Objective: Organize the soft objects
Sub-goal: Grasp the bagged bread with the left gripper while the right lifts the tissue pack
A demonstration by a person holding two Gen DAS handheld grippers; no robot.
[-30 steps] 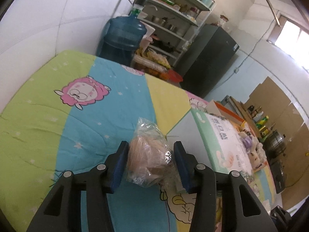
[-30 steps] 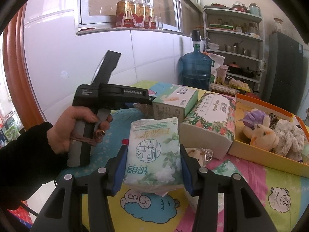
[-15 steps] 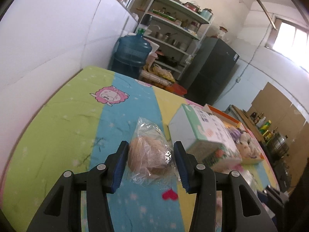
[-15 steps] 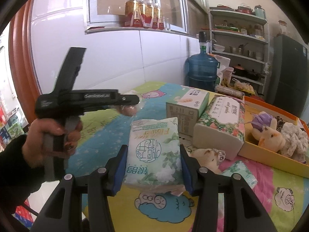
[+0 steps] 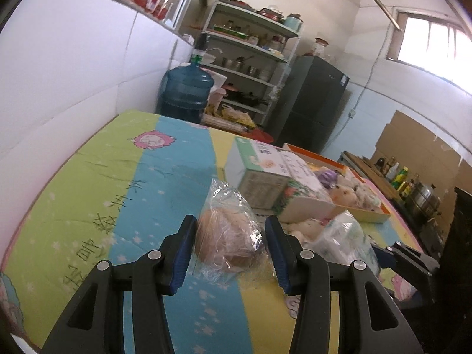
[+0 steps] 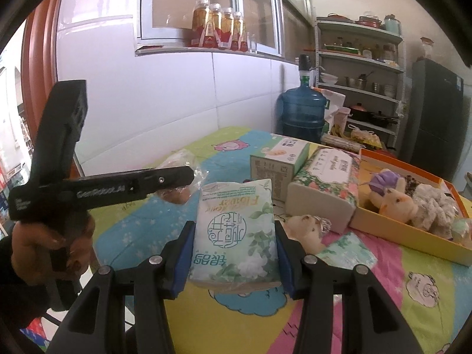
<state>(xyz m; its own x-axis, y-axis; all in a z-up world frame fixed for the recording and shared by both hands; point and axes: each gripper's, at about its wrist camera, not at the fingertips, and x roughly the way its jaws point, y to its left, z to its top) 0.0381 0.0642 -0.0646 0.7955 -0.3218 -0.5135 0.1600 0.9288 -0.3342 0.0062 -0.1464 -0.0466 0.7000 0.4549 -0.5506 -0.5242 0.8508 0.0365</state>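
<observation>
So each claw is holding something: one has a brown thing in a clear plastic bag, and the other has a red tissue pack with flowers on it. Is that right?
Nearly. The left gripper does hold the brown object in a clear plastic bag. But the soft tissue pack in the right gripper is white and green with flowers, not red, as the right wrist view shows.

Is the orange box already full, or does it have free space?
Not full: soft toys fill one part of the orange box; bare floor shows near its far corner.
</observation>
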